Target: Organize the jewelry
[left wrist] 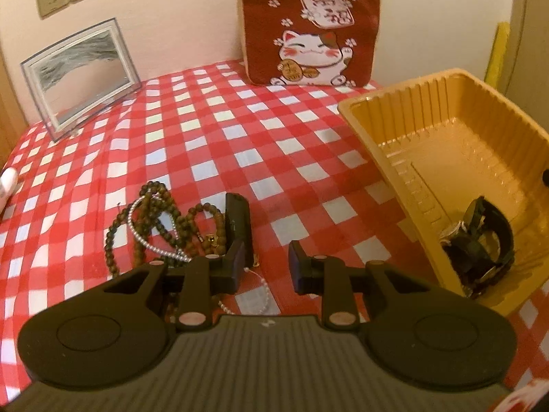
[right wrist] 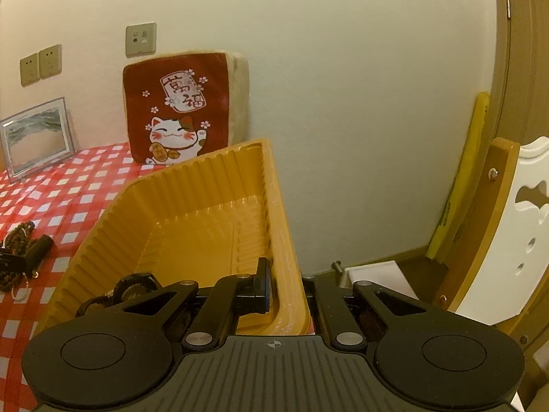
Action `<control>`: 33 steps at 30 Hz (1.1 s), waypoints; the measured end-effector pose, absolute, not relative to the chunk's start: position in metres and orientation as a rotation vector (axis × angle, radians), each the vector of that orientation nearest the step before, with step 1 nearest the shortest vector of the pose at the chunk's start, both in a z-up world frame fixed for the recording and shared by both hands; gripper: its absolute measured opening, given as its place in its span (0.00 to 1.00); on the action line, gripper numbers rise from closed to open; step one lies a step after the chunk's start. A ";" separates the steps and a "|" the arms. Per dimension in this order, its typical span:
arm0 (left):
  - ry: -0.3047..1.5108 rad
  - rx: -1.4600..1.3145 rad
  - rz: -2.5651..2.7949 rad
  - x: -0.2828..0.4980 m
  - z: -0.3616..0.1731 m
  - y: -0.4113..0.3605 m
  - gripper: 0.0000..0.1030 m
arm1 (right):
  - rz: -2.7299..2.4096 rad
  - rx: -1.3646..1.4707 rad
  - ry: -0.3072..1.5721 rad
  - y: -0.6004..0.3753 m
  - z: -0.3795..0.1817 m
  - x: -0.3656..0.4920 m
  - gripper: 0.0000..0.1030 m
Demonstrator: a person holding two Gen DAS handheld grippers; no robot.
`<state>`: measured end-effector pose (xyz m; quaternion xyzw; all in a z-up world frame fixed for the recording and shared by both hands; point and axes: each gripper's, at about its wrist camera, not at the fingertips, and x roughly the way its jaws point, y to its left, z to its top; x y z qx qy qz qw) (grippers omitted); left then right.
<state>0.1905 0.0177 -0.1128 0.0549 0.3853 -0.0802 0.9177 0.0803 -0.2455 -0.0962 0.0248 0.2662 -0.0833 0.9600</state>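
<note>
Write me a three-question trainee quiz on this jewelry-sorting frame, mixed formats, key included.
1. True or false: the right gripper is clamped on the yellow tray's wall.
2. What already lies in the tray? A) black watch B) silver chain C) nothing
3. Fill in: the bead necklaces lie on the checkered ____, beside the left gripper.

Key: 1 true; 2 A; 3 tablecloth.

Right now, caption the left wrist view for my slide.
Left gripper, open and empty, hovers beside tangled bead bracelets on checked cloth; a watch already lies in the yellow tray.
</note>
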 end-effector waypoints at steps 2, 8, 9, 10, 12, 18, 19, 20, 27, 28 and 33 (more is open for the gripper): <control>0.801 0.121 -0.171 0.195 -0.117 0.017 0.21 | -0.170 0.051 0.542 -0.246 -0.096 0.081 0.05; 0.824 0.137 -0.183 0.203 -0.128 0.015 0.18 | -0.173 0.061 0.554 -0.247 -0.096 0.084 0.05; 0.830 0.141 -0.190 0.203 -0.129 0.014 0.16 | -0.173 0.062 0.556 -0.247 -0.095 0.085 0.05; 0.835 0.143 -0.194 0.202 -0.129 0.013 0.16 | -0.174 0.063 0.557 -0.247 -0.095 0.084 0.05; 0.844 0.140 -0.201 0.201 -0.130 0.013 0.16 | -0.175 0.067 0.559 -0.247 -0.095 0.084 0.05; 0.864 0.132 -0.133 0.205 -0.139 0.019 0.16 | -0.174 0.069 0.563 -0.248 -0.096 0.085 0.05; 0.862 0.131 -0.128 0.206 -0.139 0.020 0.16 | -0.174 0.069 0.563 -0.248 -0.096 0.085 0.05; 0.860 0.131 -0.121 0.207 -0.139 0.020 0.16 | -0.174 0.069 0.564 -0.248 -0.096 0.085 0.05; 0.851 0.123 -0.112 0.212 -0.143 0.020 0.15 | -0.173 0.070 0.569 -0.248 -0.096 0.086 0.05; 0.851 0.120 -0.112 0.212 -0.143 0.020 0.14 | -0.173 0.071 0.570 -0.248 -0.096 0.086 0.05; 0.852 0.117 -0.114 0.214 -0.144 0.019 0.07 | -0.173 0.071 0.570 -0.248 -0.097 0.086 0.05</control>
